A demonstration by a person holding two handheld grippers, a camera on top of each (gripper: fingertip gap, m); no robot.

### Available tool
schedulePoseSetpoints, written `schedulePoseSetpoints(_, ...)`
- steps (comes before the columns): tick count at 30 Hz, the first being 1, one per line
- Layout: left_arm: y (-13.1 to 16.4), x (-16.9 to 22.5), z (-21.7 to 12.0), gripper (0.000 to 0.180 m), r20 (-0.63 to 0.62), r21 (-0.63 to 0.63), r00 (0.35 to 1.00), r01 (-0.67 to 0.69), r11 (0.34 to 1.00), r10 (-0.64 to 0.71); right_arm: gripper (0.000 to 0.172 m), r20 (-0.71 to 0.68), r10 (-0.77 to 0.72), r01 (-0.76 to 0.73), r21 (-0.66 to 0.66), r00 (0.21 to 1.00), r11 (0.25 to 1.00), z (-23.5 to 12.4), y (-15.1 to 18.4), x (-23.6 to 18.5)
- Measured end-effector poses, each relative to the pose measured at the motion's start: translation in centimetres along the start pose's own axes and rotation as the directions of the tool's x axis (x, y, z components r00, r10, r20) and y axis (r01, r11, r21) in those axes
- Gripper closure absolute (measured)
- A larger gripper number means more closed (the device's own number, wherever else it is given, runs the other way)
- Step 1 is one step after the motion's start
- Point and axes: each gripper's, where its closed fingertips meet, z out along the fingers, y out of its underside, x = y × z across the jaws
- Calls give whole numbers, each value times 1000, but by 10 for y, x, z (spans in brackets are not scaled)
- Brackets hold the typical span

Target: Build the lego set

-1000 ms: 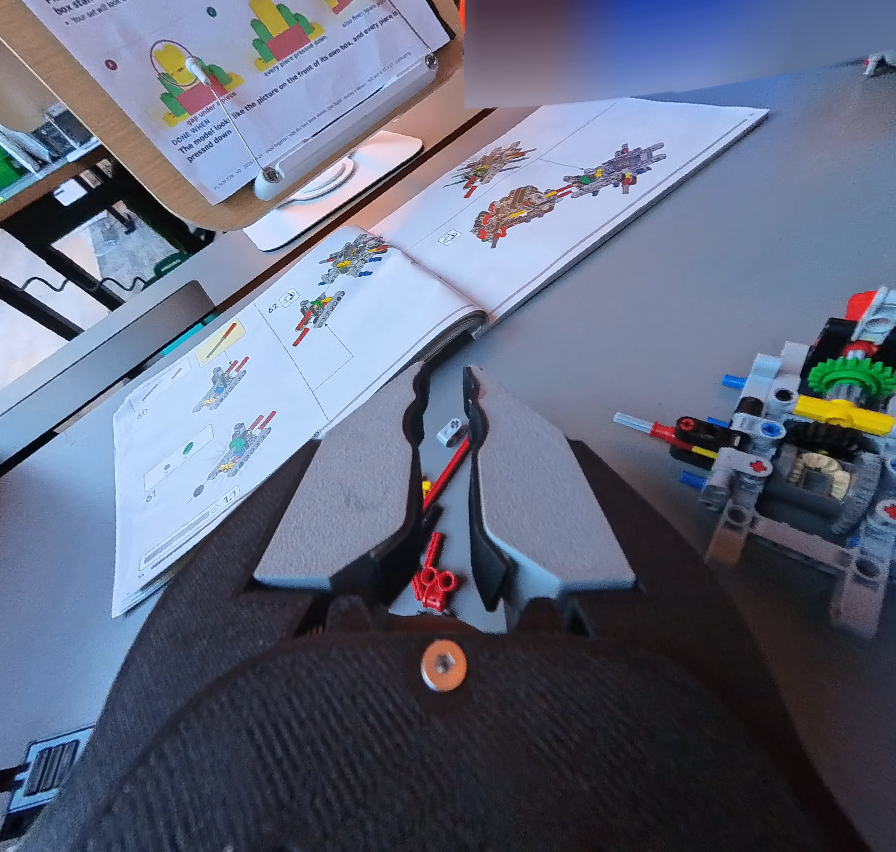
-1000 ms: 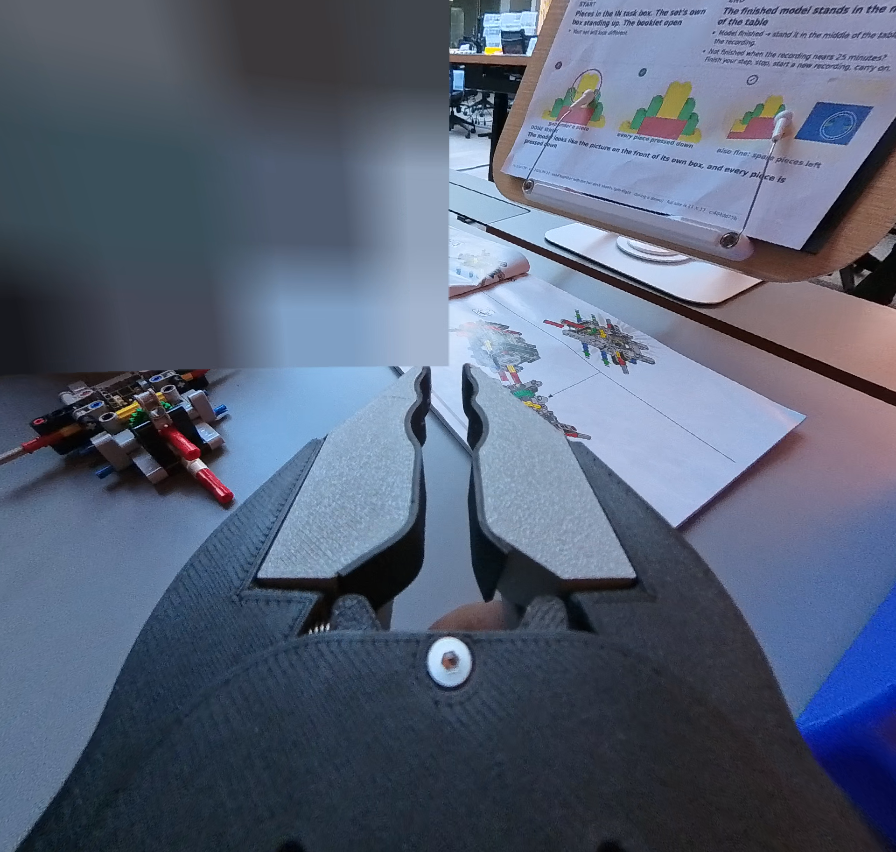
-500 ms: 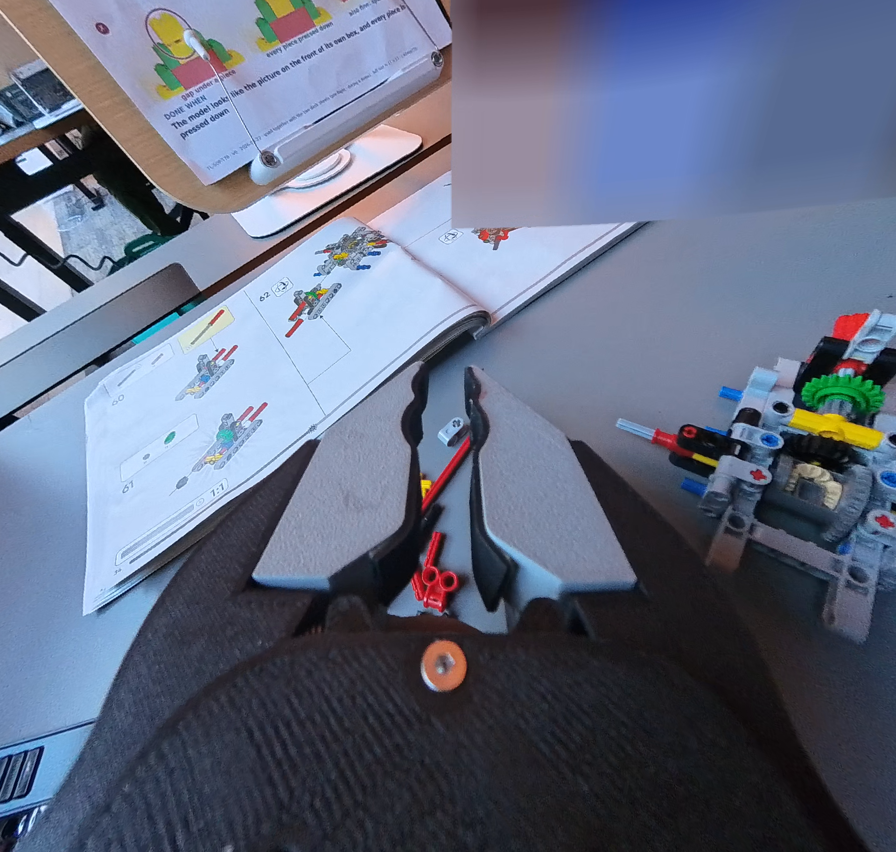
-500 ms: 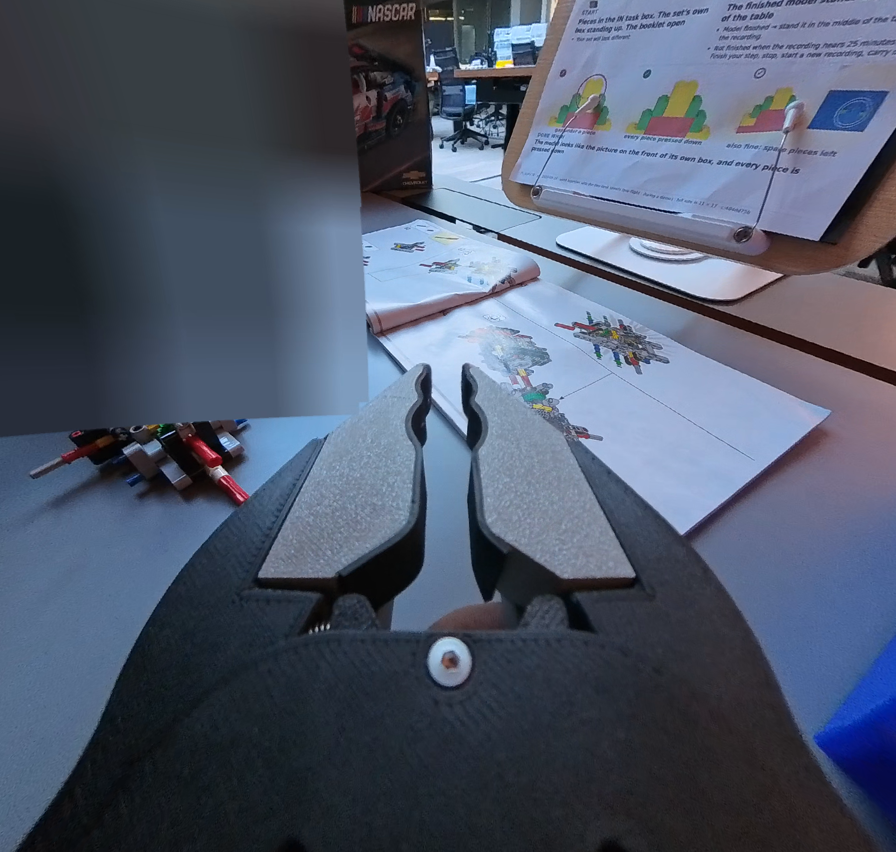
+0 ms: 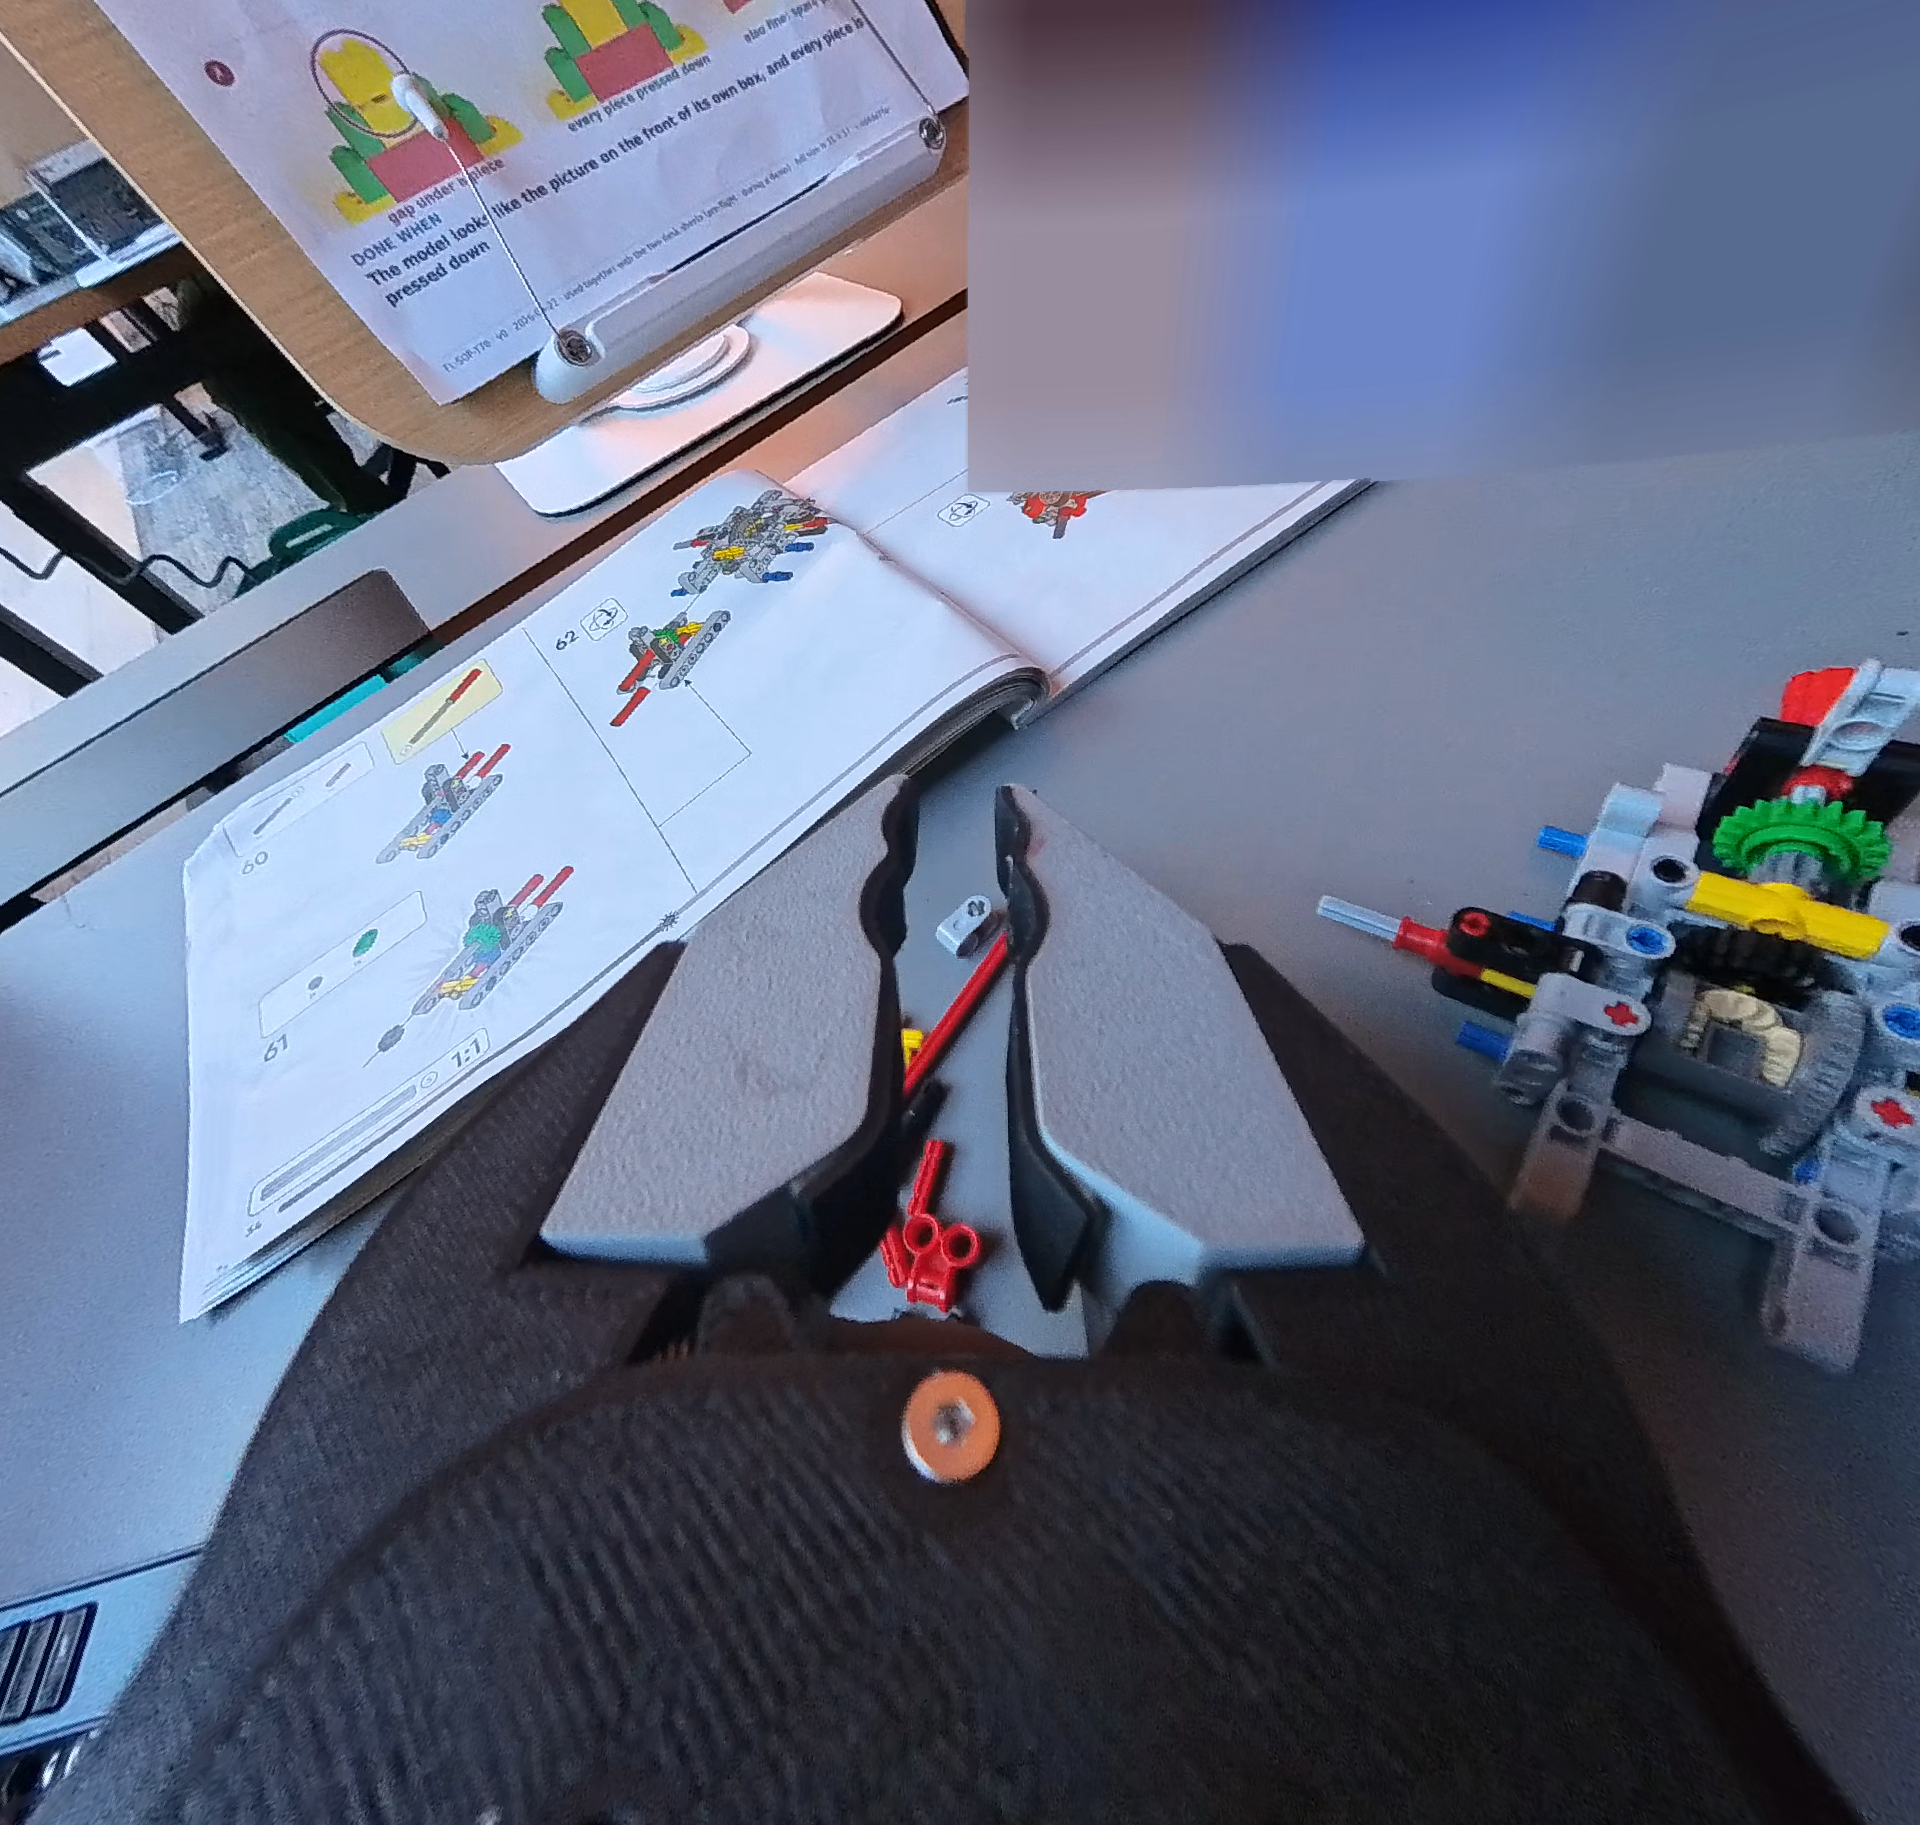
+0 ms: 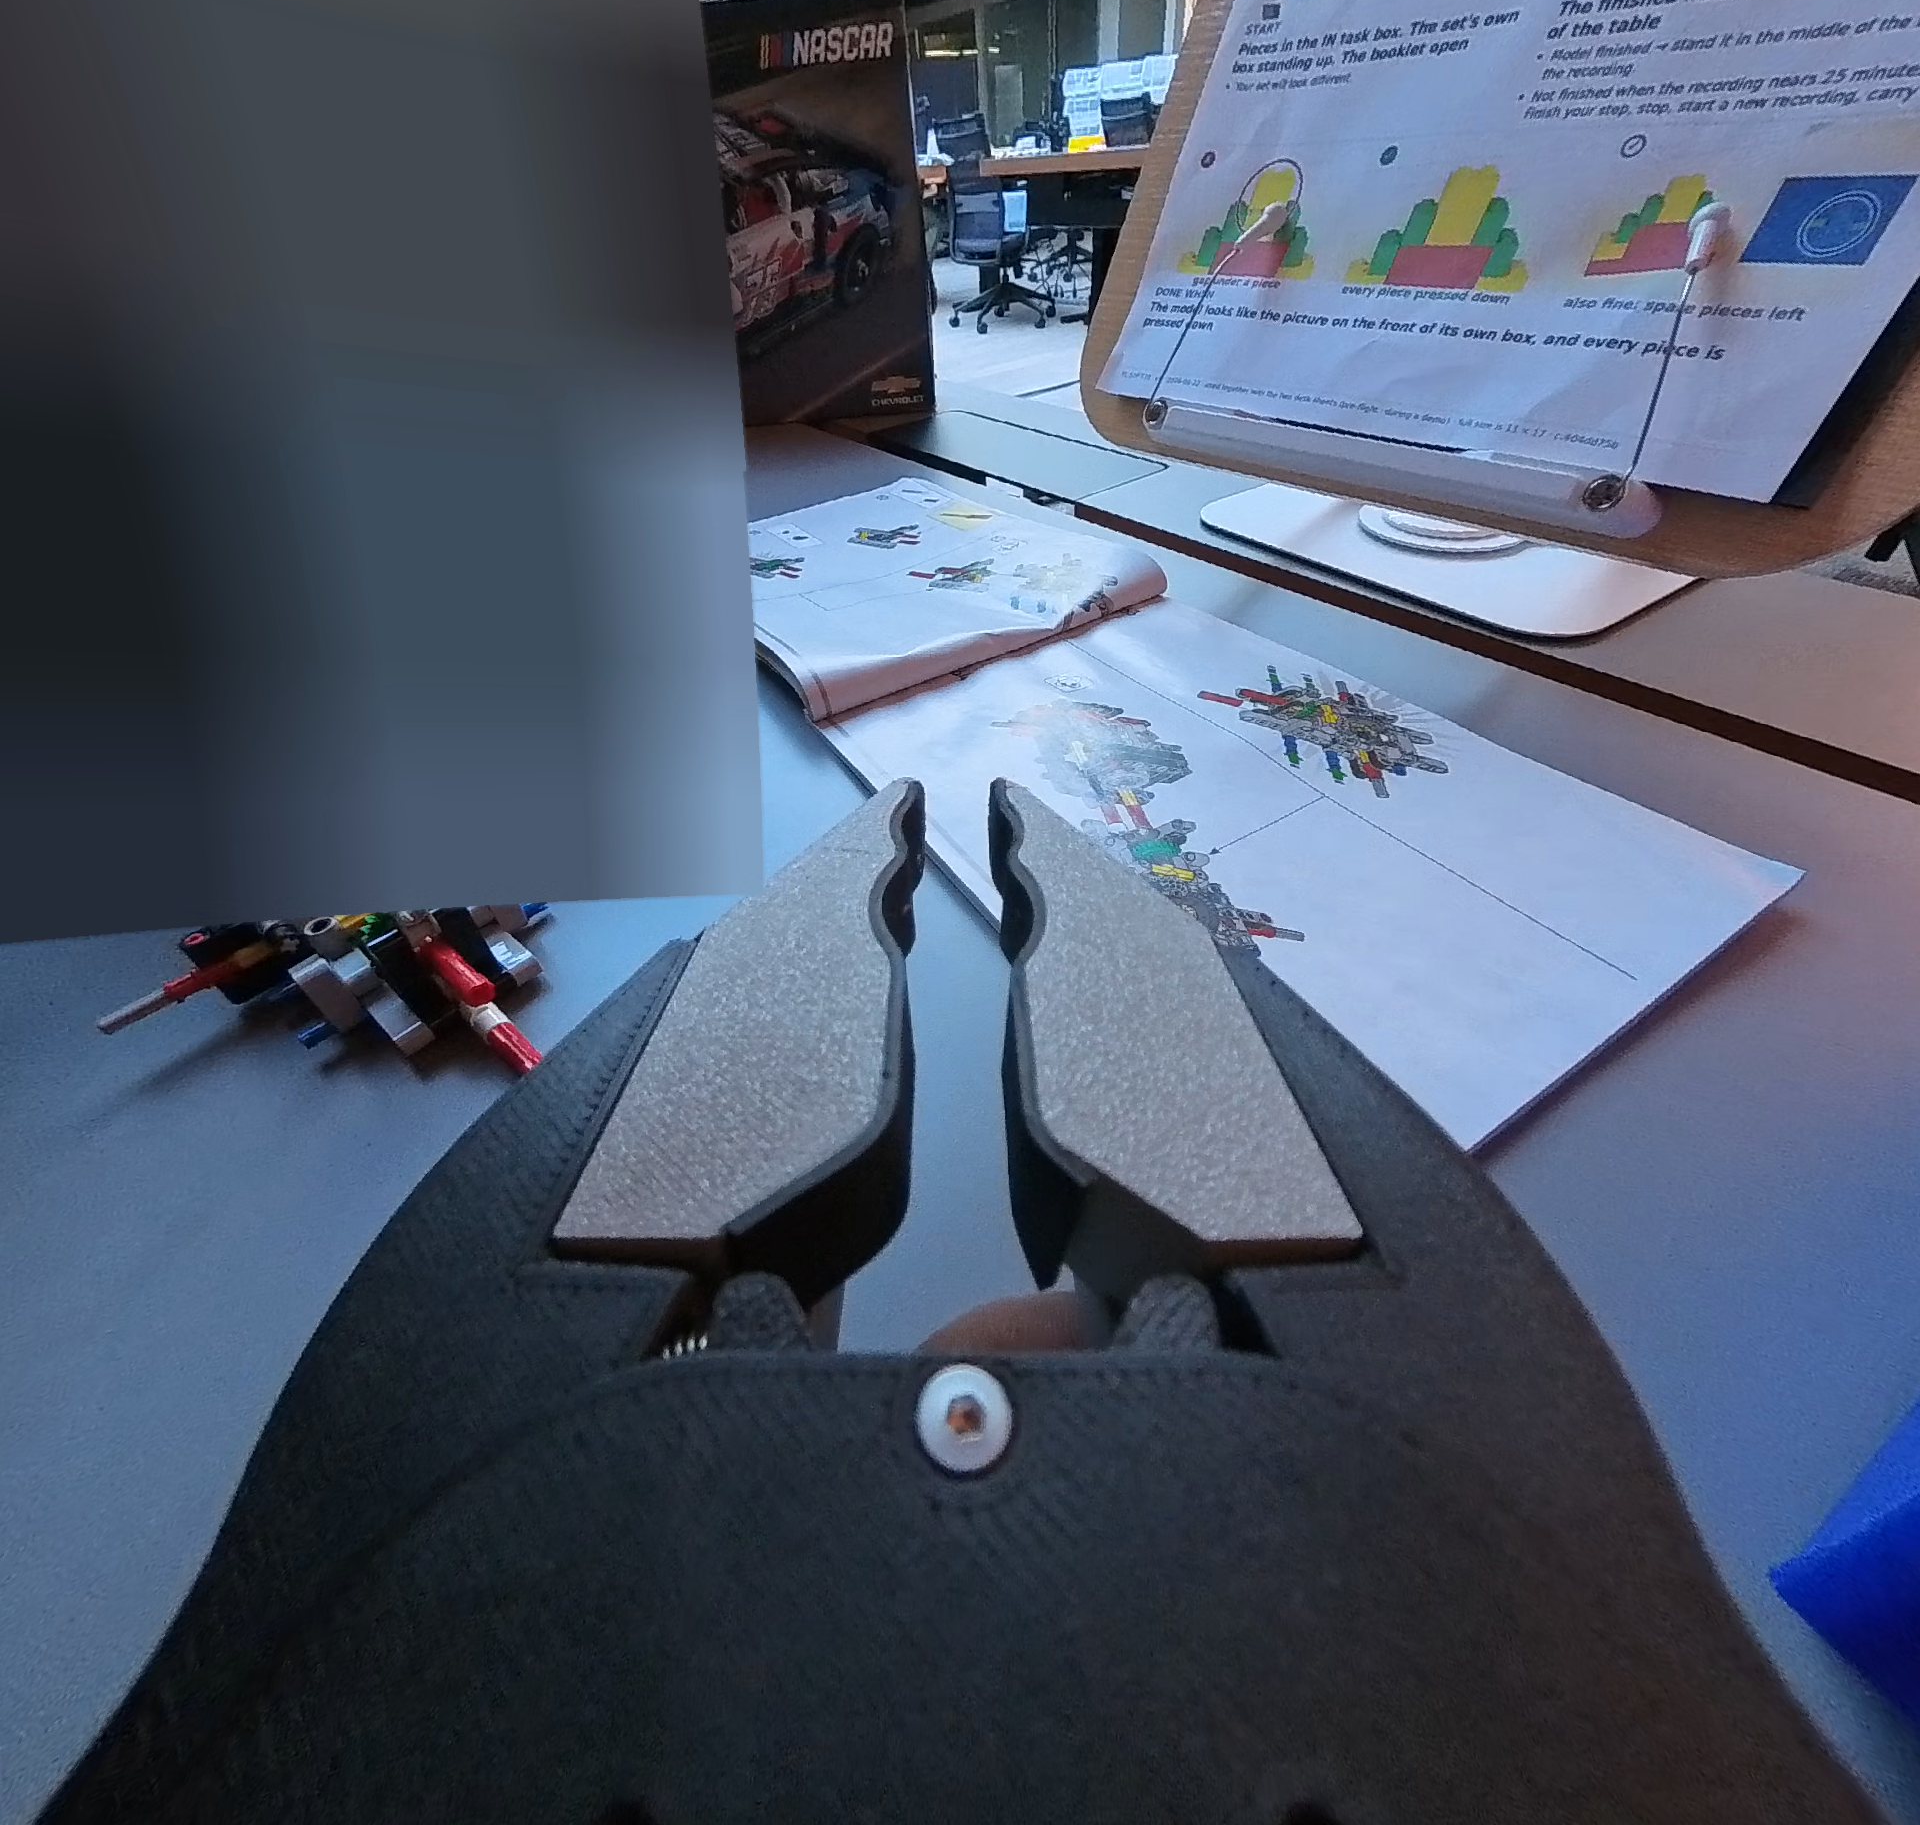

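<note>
Left claw [image 5: 951, 809]: textured grey pads apart, over a thin red axle [image 5: 956, 1012] and small grey bush [image 5: 964, 921] on the matte desk [image 5: 1351, 736]. Right claw [image 6: 954, 804]: wavy pads apart, bare.

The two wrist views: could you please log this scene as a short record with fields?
Surface: grey table
Left claw: jaws slightly apart, nothing gripped; loose small parts on the table below it: grey connector, thin red axle, red pin piece
Right claw: jaws slightly apart, empty, above the table at the booklet's edge
Open instruction booklet: lies flat ahead of both claws
Part-built brick model: on the table, to the right of the left claw
Document stand with printed sheet: behind the booklet
Product box: upright, far back
</note>
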Motion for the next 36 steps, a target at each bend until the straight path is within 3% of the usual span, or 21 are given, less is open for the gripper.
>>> schedulePoseSetpoints(25, 1, -1, 0, 167, -8, -5, 1000, 18, 1000, -18, 162, 17, 29, -29, -7, 999, 1000, 6, 1, -7)
schedulePoseSetpoints(31, 9, 5, 2, 165, -32, -58, 999, -13, 998, 11, 157, 128, 31, -26, -40, 991, 999, 6, 5, -25)
schedulePoseSetpoints(36, 11, 21, -3, 165, -116, -62, 992, -53, 997, 45, 153, 297, -64, 91, -81, 953, 992, 7, 15, -61)
